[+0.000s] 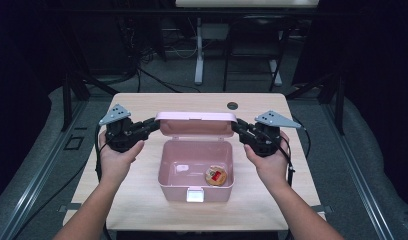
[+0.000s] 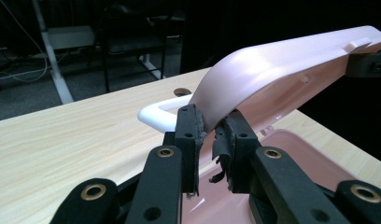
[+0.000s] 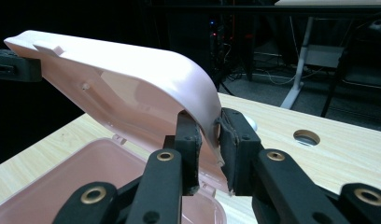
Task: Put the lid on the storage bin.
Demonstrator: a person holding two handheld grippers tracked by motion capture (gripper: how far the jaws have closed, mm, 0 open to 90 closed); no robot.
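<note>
We have a pink box point(image 1: 196, 170) standing open near the middle of the wooden table point(image 1: 142, 200), its white latch point(image 1: 194, 195) on the wall facing us. Its lid point(image 1: 195, 123) is raised behind the tub and sits between our two grippers, with each end wall of the lid reaching in between a pair of jaws.

On our left gripper point(image 1: 153, 123), seen close in the left gripper view point(image 2: 209, 133), the jaws stand narrow, with the curved end of the lid point(image 2: 272, 74) rising from the slot between them. The worn pads sit just beside the plastic on either side; we cannot tell whether both press on it. Just beyond the jaws lies the lid's white handle point(image 2: 156, 114), and below them the pink tub's inside.

Our right gripper point(image 1: 238, 125) mirrors this. In the right gripper view point(image 3: 208, 135) its jaws are also narrow around the other end of the lid point(image 3: 132, 79), the plastic edge running down between the pads, very close to both.

Inside the tub, nearer to the right gripper's jaws than to the left's, lies a small round thing point(image 1: 216, 175), tan with a red patch. A round hole point(image 1: 232, 105) in the tabletop lies beyond the lid.
</note>
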